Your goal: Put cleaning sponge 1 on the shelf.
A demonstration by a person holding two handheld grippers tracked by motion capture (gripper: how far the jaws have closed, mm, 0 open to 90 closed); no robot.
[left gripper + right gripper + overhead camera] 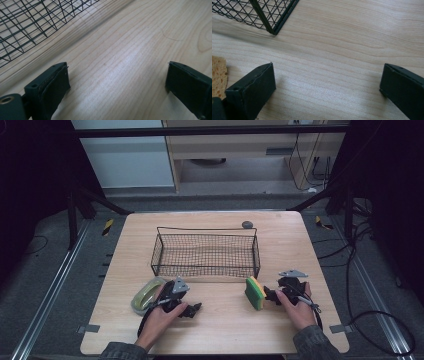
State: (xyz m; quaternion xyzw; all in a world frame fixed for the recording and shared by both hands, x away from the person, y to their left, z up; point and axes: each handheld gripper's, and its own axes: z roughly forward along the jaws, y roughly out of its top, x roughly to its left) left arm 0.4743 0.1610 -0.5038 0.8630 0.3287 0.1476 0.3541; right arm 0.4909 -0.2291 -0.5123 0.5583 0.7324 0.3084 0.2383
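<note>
Sponge (255,293) stands on edge just left of the right hand-held gripper (272,295), whose jaws gape wide and empty.

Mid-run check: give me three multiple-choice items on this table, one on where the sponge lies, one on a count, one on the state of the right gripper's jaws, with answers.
1. Where is the sponge?
A. inside the wire basket
B. on the table, just left of the right gripper in the high view
C. under the tape roll

2. How many things lie in the wire basket?
A. none
B. one
C. two

3. How do the right gripper's jaws stand?
A. shut on the sponge
B. shut on nothing
C. open, with bare wood between them

Answers: 1 B, the sponge stands in front of the basket beside that gripper. 2 A, the mesh shows bare tabletop through it. 3 C, the right gripper view shows the jaws far apart.
</note>
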